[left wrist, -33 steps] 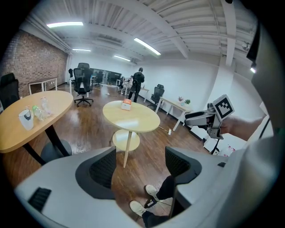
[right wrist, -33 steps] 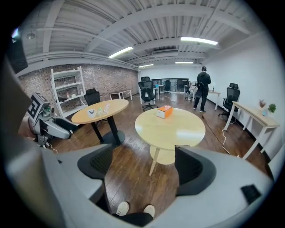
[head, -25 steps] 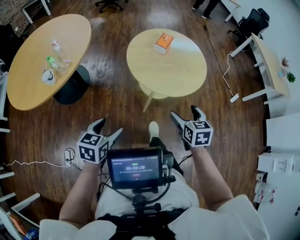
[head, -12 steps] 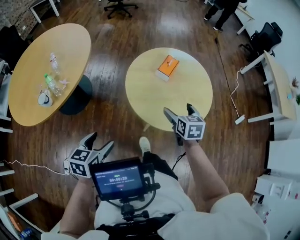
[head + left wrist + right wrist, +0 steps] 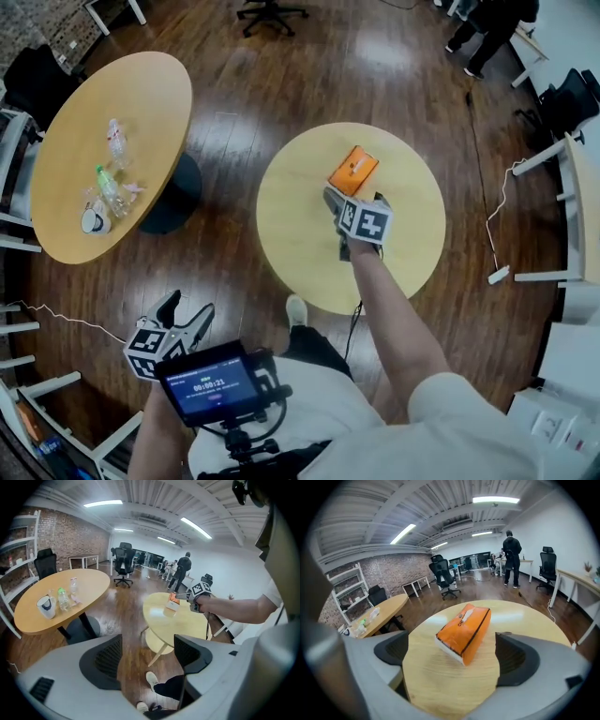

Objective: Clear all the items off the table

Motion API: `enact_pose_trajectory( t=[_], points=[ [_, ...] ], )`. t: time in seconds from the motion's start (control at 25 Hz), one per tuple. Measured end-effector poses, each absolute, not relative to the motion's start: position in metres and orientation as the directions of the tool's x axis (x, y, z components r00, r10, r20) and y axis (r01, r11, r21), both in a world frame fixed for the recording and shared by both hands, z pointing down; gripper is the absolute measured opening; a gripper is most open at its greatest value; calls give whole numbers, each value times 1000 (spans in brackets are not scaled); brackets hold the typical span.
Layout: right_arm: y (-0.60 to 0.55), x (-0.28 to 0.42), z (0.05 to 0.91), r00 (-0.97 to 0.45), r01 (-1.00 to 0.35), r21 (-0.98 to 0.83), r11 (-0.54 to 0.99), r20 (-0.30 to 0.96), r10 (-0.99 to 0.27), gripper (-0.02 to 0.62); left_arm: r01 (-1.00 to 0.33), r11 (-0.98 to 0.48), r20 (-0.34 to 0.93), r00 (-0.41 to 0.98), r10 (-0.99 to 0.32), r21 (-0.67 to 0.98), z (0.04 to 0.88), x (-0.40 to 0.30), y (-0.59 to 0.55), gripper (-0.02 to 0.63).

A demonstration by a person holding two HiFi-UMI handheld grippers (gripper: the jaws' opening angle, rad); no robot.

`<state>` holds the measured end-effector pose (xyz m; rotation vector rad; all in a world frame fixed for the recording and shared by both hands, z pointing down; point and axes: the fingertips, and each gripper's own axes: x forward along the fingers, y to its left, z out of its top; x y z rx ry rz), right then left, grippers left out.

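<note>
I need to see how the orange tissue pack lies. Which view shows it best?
The right gripper view: the pack lies close and large on the round table, top and one side showing. The head view shows it small, from above; the left gripper view, tiny and far off.

Dark wood floor [image 5: 225, 84], brick wall [image 5: 70, 536], ceiling strip lights [image 5: 103, 503]

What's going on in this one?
A person with a gripper in each hand is clearing the round table. The right gripper is stretched out over it, its jaws just opened wide and lined up on the orange tissue pack, not yet gripping it. The left gripper hangs low beside the person, open and empty.
</note>
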<state>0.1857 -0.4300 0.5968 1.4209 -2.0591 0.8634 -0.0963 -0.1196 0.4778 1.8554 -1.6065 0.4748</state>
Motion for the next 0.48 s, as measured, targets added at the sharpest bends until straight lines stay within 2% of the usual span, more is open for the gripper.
enact_pose_trajectory(
  t=[0.12,0.28,0.48],
  points=[
    [-461,180,622,-287,-957,-201,208,738,-611,620,-976,3,653,143,-743,218,477,-104,-117,342],
    [-493,175,649,-218,-975,-142,172,766,-605,620,-976,67,676,94,-731,208,479,-115,-109,342],
    [-498,183,670,-248,-967,-160,199,776,-580,594,-972,104,687,73,-723,212,478,-118,-107,342]
  ],
)
